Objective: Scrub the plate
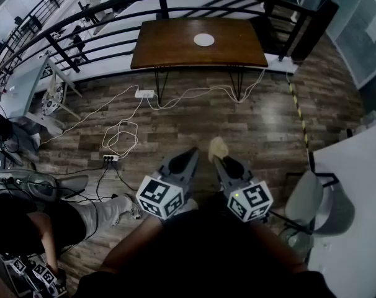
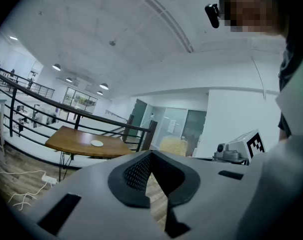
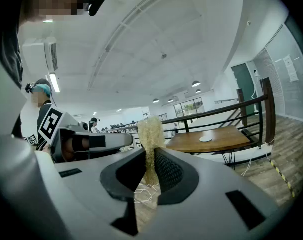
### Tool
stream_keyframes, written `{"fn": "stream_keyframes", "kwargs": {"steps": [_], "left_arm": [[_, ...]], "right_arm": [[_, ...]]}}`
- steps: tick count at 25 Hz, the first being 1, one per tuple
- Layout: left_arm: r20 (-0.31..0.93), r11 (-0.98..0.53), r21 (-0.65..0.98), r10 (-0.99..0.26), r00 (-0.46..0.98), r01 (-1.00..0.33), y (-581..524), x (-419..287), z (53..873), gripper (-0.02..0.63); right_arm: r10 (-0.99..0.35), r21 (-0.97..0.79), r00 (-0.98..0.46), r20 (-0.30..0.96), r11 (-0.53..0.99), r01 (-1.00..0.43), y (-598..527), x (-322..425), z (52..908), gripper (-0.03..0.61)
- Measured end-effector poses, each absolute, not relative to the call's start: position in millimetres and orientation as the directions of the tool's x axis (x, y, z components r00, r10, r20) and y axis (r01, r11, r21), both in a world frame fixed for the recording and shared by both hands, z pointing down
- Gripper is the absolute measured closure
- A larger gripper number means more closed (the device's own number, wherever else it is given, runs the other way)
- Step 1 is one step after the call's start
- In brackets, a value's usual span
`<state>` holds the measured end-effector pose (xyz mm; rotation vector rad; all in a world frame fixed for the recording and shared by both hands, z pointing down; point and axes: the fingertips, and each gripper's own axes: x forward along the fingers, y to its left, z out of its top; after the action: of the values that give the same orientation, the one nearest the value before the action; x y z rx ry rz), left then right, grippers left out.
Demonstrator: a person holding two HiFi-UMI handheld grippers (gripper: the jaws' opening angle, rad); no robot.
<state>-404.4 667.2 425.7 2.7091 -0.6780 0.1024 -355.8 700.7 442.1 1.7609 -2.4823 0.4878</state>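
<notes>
Plank floor; wooden table bears white plate. Well short of the table, right gripper clamps loofah scrubber; left gripper closed, empty. Risk: unheld plate sliding when scrubbed.

Glossy wooden table, smooth white plate, coarse fibrous scrubber, matt plank floor.
</notes>
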Motion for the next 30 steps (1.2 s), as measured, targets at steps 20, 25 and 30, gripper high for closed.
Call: {"fn": "stream_keyframes", "kwargs": {"steps": [20,25,30], "left_arm": [[0.133,-0.831,0.284,-0.459,0.878,-0.477,600,-262,419,0.604],[0.108,-0.830,0.272,-0.476,0.873,-0.486,581,-189,409,0.604],[0.122,-0.824,0.290,-0.472,0.873,-0.486,565,-142,411,0.604]], "right_arm": [[-0.929,-0.206,-0.326,0.175,0.290,-0.935,637,-206,430,0.523],[-0.923,-0.182,-0.340,0.180,0.309,-0.934,621,-139,419,0.523],[-0.925,-0.203,-0.325,0.196,0.286,-0.936,608,-90,422,0.523]]}}
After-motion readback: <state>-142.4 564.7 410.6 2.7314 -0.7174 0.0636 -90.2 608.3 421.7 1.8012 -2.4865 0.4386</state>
